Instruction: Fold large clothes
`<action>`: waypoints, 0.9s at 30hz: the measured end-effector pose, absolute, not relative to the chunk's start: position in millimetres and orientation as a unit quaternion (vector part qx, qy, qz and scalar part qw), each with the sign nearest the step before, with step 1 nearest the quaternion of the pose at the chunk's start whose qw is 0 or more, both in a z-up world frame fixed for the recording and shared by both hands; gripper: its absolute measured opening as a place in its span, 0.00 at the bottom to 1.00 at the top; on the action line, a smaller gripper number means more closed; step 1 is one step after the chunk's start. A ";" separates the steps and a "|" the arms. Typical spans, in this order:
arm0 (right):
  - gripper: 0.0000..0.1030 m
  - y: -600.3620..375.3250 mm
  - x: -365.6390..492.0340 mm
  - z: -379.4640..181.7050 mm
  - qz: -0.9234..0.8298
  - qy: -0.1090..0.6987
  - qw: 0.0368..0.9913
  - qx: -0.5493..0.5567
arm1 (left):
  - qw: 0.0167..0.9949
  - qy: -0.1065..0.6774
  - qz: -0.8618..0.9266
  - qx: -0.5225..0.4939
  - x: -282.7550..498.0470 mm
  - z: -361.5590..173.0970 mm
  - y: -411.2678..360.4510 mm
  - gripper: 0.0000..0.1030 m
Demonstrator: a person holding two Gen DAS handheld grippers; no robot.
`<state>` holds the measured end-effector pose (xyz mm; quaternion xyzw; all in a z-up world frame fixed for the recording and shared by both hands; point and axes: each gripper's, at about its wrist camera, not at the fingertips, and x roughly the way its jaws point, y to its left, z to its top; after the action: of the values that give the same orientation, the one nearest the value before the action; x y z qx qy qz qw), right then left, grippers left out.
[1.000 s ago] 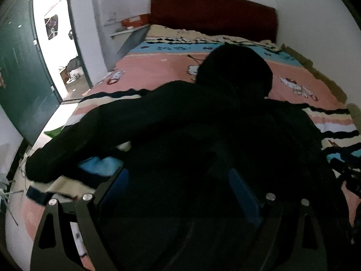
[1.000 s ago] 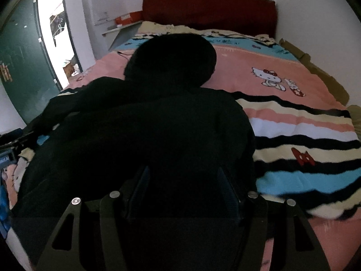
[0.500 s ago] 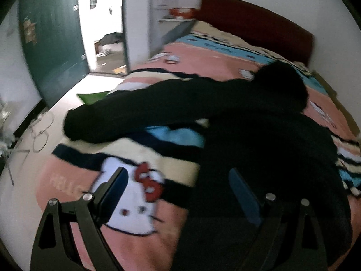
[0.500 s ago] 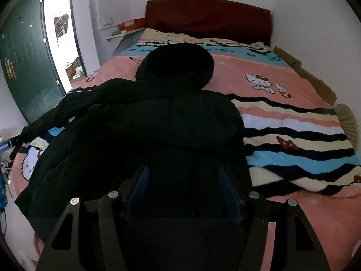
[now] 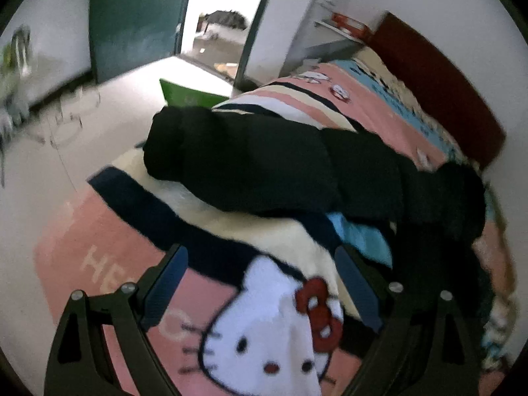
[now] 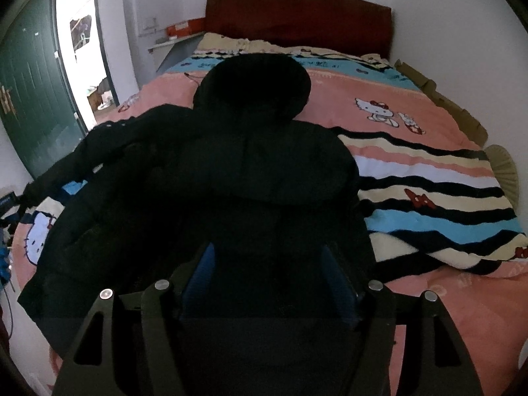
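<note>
both the left gripper [image 5: 260, 283] and right gripper [image 6: 269, 279] gaped wide, empty; the puffy black hooded coat's [image 6: 231, 178] sleeve [image 5: 237, 161] at the bed's [image 6: 462, 313] edge risked sliding off.

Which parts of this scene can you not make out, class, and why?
- Jacket hem, right wrist view: hidden behind the right gripper.
- Jacket folds, zip: too dark, both views.
- Doorway, left wrist view: blurred, overexposed.
- Shelf items: too small.
</note>
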<state>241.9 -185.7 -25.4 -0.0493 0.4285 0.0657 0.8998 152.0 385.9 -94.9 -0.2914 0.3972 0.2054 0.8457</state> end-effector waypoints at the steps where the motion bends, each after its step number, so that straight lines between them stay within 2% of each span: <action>1: 0.65 -184.1 243.5 -27.4 0.065 0.430 0.899 -0.049 | 0.841 0.393 0.201 -0.312 153.9 -99.3 395.7 0.89; 9: 0.67 -168.7 242.0 -41.9 0.068 0.445 0.890 -0.069 | 0.802 0.351 0.178 -0.449 172.0 -129.1 450.9 0.89; 14: 0.67 -172.3 241.1 -40.7 0.058 0.447 0.889 -0.077 | 0.781 0.344 0.181 -0.490 177.2 -154.2 464.3 0.89; 21: 0.68 -183.8 244.9 -32.5 0.032 0.444 0.890 -0.098 | 0.780 0.317 0.176 -0.510 201.4 -159.3 479.5 0.86; 24: 0.68 -184.7 245.6 -32.9 0.030 0.443 0.891 -0.096 | 0.772 0.320 0.199 -0.512 208.6 -168.1 481.8 0.71; 27: 0.68 -185.5 244.1 -36.1 0.033 0.445 0.890 -0.096 | 0.768 0.325 0.208 -0.511 214.7 -170.3 483.2 0.43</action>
<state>244.1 -185.5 -36.1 -0.0962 0.4447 0.0329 0.8899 214.7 483.2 -170.3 -0.5109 0.3247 0.2083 0.7682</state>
